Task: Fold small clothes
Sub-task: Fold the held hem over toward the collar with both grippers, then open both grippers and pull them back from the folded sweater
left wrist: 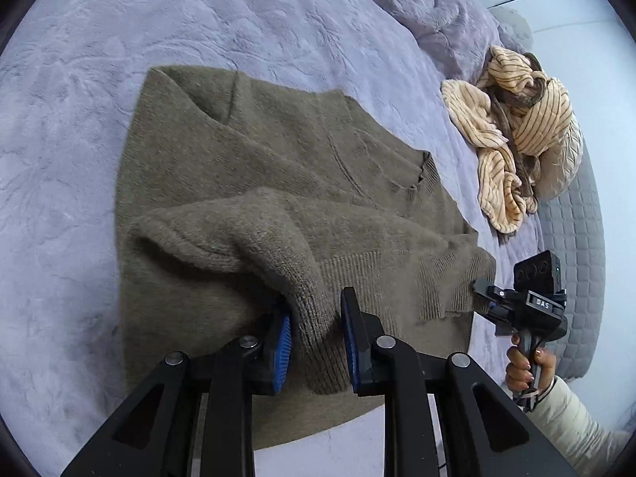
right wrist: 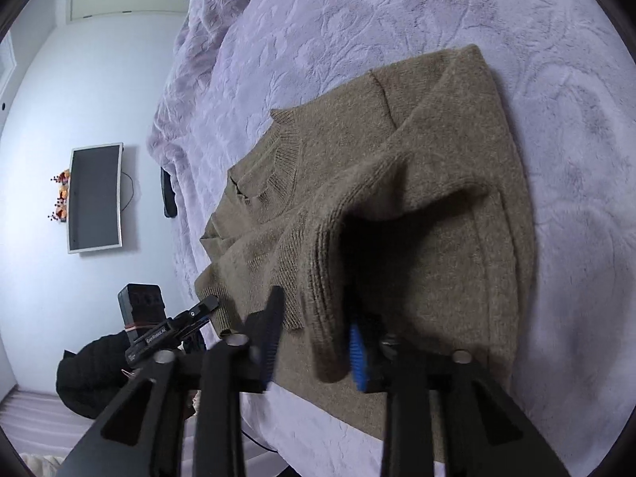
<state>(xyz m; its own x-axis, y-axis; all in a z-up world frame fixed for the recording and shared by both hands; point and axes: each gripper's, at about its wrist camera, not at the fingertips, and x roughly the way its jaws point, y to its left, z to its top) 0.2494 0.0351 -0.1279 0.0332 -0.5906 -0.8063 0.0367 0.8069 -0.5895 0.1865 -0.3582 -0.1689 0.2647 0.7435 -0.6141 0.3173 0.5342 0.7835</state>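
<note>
On my left, the left gripper has its jaws slightly parted around the ribbed hem of the olive sweater, which lies on the lavender bed cover. I judge I'm letting the folded-over edge settle there. To the right, my right gripper does the same at the other hem corner, its pads loose about the knit. A striped cloth waits beyond.

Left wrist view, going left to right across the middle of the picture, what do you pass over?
Lavender bedspread → olive-brown knit sweater → crumpled cream striped garment → grey quilted mattress edge.
</note>
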